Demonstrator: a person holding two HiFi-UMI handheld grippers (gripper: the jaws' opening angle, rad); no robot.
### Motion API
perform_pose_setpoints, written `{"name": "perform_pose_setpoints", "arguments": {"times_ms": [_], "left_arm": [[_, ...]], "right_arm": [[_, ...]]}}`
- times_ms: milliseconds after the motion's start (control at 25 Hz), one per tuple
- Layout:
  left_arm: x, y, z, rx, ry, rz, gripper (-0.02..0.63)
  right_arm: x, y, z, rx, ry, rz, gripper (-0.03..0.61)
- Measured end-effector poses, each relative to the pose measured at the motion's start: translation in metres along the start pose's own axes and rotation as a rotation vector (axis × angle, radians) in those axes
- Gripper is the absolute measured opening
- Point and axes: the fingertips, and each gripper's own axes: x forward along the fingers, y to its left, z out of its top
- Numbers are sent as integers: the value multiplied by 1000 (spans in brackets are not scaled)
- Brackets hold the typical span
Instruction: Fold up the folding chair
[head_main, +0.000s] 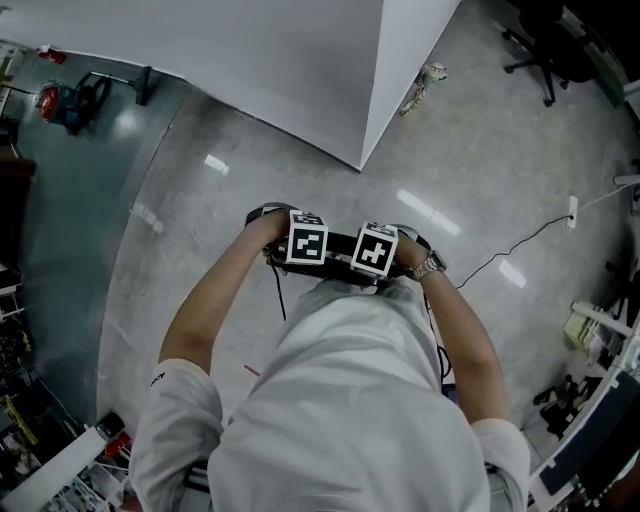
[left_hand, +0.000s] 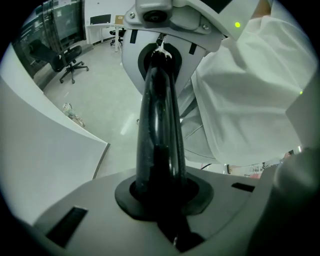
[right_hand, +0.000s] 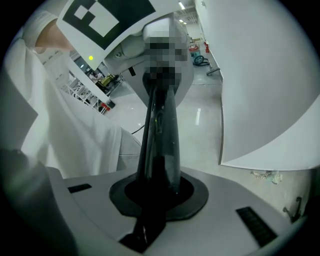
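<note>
Folding chair (head_main: 340, 243): shows only as a black tube (left_hand: 159, 120), presumably its frame, close before the person's torso (head_main: 350, 400), above the floor (head_main: 300, 170). The left gripper (left_hand: 160, 200) and right gripper (right_hand: 155, 192) both have their jaws clamped on it. Step: probably collapsing or lifting. Next move: both hands travel together with a firm grip.

Left hand-held gripper (left_hand: 161, 57) and right hand-held gripper (right_hand: 159, 92) sat side by side, tips toward each other, just before person's torso (head_main: 350, 400). Partition (head_main: 300, 60) corner stood ahead on floor (head_main: 200, 250); office chair (head_main: 545, 45) beyond, right; cable (head_main: 520, 243) lay right.
</note>
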Motion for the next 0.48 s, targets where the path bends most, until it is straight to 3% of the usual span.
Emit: {"name": "perform_pose_setpoints", "arguments": {"times_ms": [320, 480], "left_arm": [[-31, 47, 63, -139, -40, 110, 57], [-44, 62, 84, -182, -31, 126, 57]], "right_arm": [[-56, -48, -45, -137, 25, -38, 51], [-75, -64, -61, -184, 25, -50, 52]]}}
